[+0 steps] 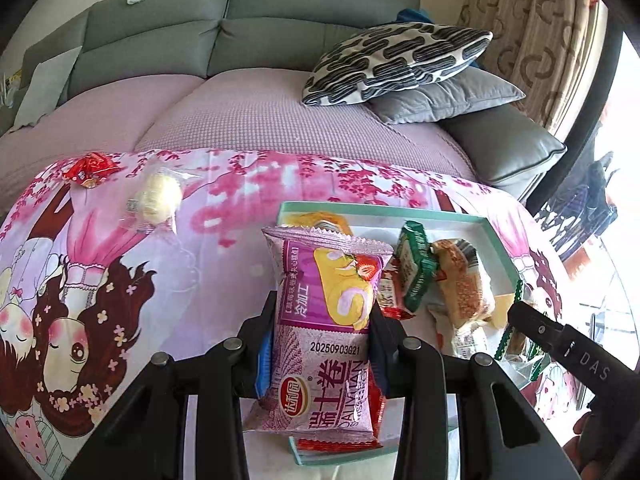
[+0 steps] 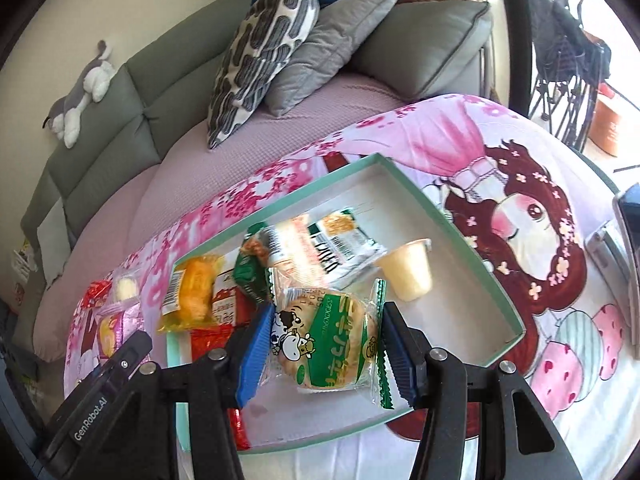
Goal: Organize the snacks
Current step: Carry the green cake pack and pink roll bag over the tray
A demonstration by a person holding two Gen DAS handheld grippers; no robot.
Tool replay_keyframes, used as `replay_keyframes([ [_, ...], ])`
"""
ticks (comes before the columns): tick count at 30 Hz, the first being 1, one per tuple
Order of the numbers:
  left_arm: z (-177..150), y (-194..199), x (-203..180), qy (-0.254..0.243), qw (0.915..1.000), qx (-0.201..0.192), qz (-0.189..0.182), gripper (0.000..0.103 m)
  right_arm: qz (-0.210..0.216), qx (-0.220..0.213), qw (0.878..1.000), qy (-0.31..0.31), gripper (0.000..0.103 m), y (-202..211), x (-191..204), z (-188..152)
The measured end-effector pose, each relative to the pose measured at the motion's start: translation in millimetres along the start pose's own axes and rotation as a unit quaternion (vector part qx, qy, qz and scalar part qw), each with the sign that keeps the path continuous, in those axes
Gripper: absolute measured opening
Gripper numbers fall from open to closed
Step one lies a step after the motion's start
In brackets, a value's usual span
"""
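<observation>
My left gripper [image 1: 322, 320] is shut on a pink Swiss-roll snack packet [image 1: 324, 320], held upright above the left end of the teal-rimmed box [image 1: 384, 210]. My right gripper [image 2: 326, 346] is shut on a round green-and-white cow-print snack packet [image 2: 328, 340], held over the box [image 2: 472, 248]. The box holds an orange cake packet [image 2: 194, 294], red packets [image 2: 222, 308], green packets [image 2: 344, 232], a brown bar [image 1: 464, 280] and a yellow jelly cup [image 2: 408, 274]. A red packet [image 1: 90, 170] and a pale round sweet [image 1: 158, 200] lie on the cloth at far left.
The box sits on a table covered by a pink cartoon cloth [image 1: 100, 280]. Behind it stands a grey sofa [image 1: 240, 20] with a purple cover, a patterned cushion [image 1: 396, 62] and a grey cushion [image 1: 444, 96]. A phone-like device [image 2: 624, 248] lies at the table's right edge.
</observation>
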State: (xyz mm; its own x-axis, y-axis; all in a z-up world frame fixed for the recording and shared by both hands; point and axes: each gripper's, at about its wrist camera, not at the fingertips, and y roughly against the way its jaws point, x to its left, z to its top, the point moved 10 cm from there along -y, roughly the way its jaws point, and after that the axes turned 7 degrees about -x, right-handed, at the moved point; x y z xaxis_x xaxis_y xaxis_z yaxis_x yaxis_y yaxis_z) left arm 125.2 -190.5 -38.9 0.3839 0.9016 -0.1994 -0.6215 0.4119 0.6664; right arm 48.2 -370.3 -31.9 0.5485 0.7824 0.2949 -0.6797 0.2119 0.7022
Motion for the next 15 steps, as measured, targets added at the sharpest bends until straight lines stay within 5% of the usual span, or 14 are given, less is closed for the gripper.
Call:
replay_keyframes([
  [7,-8.0,-4.0,-41.6,-0.031,0.9991,0.010,-0.029,0.040,-0.034,-0.020,0.999,-0.033,0.057,10.1,-45.4,15.0],
  [15,-14.4,-6.2,-64.5,-0.056,0.9976,0.015,-0.037,0.040,-0.029,-0.016,0.999,-0.038,0.057,8.4,-52.4,13.4],
])
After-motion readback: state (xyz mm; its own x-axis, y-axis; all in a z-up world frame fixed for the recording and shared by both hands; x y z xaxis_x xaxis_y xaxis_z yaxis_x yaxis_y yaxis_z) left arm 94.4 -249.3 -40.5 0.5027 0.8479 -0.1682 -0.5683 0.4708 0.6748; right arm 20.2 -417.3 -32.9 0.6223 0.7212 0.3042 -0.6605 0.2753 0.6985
